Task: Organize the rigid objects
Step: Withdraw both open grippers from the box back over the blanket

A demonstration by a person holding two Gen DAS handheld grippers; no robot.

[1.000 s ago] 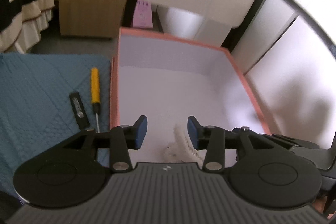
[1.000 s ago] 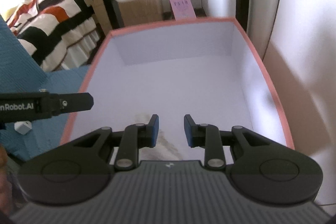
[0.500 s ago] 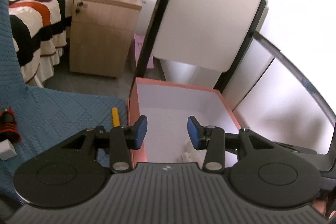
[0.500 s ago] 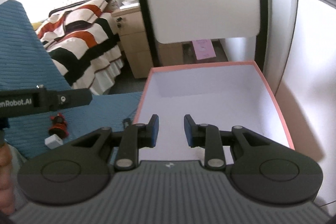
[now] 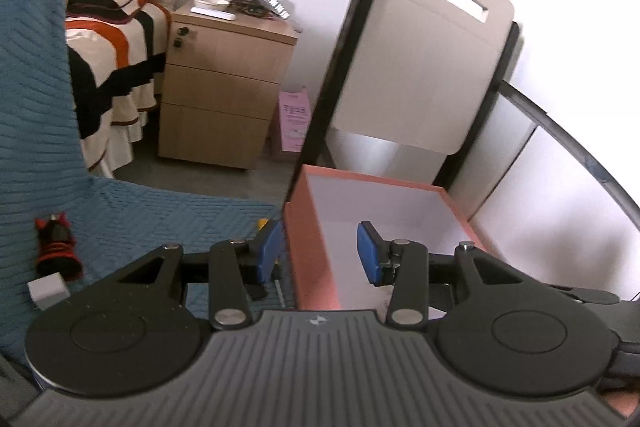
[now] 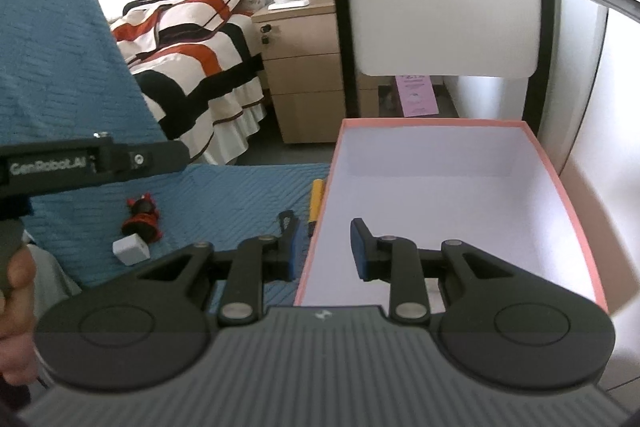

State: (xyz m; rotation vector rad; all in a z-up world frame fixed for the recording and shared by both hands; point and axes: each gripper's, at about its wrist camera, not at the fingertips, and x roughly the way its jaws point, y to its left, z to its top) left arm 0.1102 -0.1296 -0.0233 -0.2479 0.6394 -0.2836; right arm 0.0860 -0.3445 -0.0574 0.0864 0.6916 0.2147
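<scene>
A pink box [image 5: 316, 251] with a white inside stands on the blue quilted mat [image 5: 160, 219]; it also shows in the right wrist view [image 6: 560, 187]. My left gripper [image 5: 318, 253] is open and empty above the box's left wall. My right gripper [image 6: 324, 249] is open and empty, also over that wall. Left of the box lie a yellow-handled screwdriver [image 6: 316, 201], a black flat tool [image 6: 286, 221], a red-and-black toy [image 6: 142, 219] and a small white cube [image 6: 130, 250]. The toy [image 5: 56, 247] and the cube [image 5: 46, 289] also show in the left wrist view.
A white folding board with a black frame [image 5: 420, 67] leans behind the box. A wooden bedside cabinet [image 5: 224, 87], a striped bed cover [image 6: 192, 39] and a pink paper bag [image 5: 294, 119] stand beyond the mat. The left gripper's body [image 6: 80, 165] crosses the right wrist view.
Both grippers have pulled back and up out of the box and shifted left over its left wall. Both stay open and empty. The toy and cube have come into view.
</scene>
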